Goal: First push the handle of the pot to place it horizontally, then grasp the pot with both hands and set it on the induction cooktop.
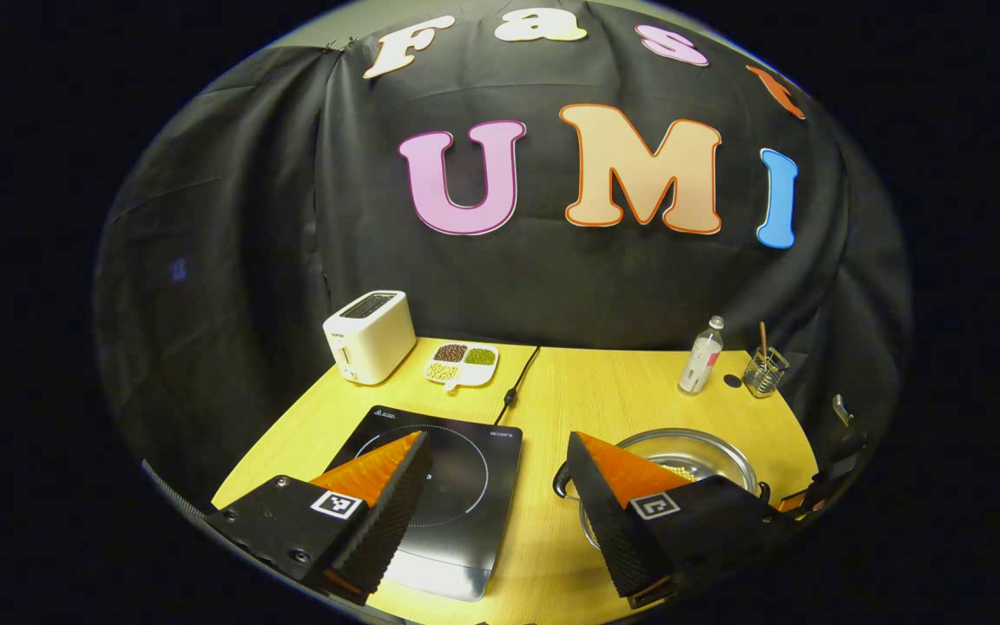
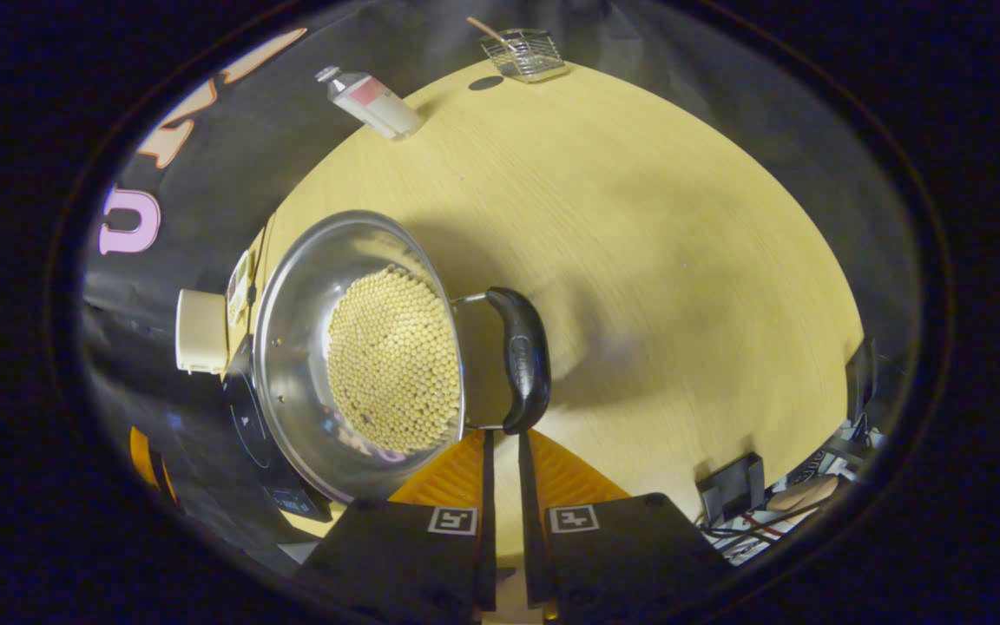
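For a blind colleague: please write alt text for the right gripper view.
The right gripper, fingers nearly closed, points at the black handle of a steel pot holding small pale beads on a wooden table.

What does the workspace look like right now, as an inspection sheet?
Surface: wooden table, bare in the middle.
Job's things: pot holding small pale beads, right of the cooktop; its black handle faces the right tongs.
Clutter: toaster, divided dish, bottle, wire holder along the back.
Grippers: left tongs open, above the cooktop and pot rim; right tongs nearly closed, tips at the handle.
Cables: black cord running back from the cooktop.
Surroundings: black cloth wall.
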The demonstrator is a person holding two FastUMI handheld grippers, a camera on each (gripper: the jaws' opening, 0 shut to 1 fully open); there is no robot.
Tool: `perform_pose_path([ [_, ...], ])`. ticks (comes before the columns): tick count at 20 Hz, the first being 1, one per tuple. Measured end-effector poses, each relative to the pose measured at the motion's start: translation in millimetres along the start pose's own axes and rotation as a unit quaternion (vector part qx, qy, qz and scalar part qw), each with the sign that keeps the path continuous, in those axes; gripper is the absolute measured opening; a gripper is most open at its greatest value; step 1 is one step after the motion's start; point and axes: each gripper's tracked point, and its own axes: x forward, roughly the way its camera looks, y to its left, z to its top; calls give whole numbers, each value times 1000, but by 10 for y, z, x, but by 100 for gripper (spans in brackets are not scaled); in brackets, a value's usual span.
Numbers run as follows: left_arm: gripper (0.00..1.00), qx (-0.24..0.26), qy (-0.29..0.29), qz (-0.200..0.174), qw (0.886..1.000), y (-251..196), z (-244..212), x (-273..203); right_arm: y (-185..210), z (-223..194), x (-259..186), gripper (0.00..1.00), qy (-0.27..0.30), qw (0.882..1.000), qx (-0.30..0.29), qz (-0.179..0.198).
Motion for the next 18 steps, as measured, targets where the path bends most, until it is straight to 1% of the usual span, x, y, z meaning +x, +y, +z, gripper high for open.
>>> perform_pose_path([
  [1, 96, 0, 3, 1, 1000, -14, -29, 15, 5, 46, 14, 16, -2, 1000, 1, 1],
  [2, 92, 0, 6, 2, 1000, -26, -43, 23, 7, 97, 11, 16, -4, 1000, 2, 2],
  [3, 96, -1, 8, 3, 1000, -45, -59, 30, 12, 134, 21, 16, -5, 1000, 2, 2],
  [8, 96, -3, 30, 5, 1000, -161, -202, 95, 6, 306, 55, 16, -9, 1000, 6, 13],
  [12, 97, -5, 45, 6, 999, -268, -325, 115, 6, 369, 80, 16, -10, 1000, 7, 19],
  [13, 96, -5, 48, 6, 999, -293, -350, 112, 9, 377, 76, 5, -10, 1000, 5, 21],
  [14, 96, -4, 50, 7, 999, -306, -372, 110, 10, 395, 78, 5, -11, 1000, 2, 22],
  [15, 97, -3, 51, 9, 999, -313, -398, 113, 13, 407, 88, 16, -12, 1000, 0, 23],
  [17, 97, -1, 56, 12, 998, -330, -428, 106, 26, 460, 98, 16, -16, 1000, -4, 24],
  [18, 95, -1, 59, 12, 998, -338, -447, 100, 30, 496, 108, 5, -18, 1000, -5, 24],
])
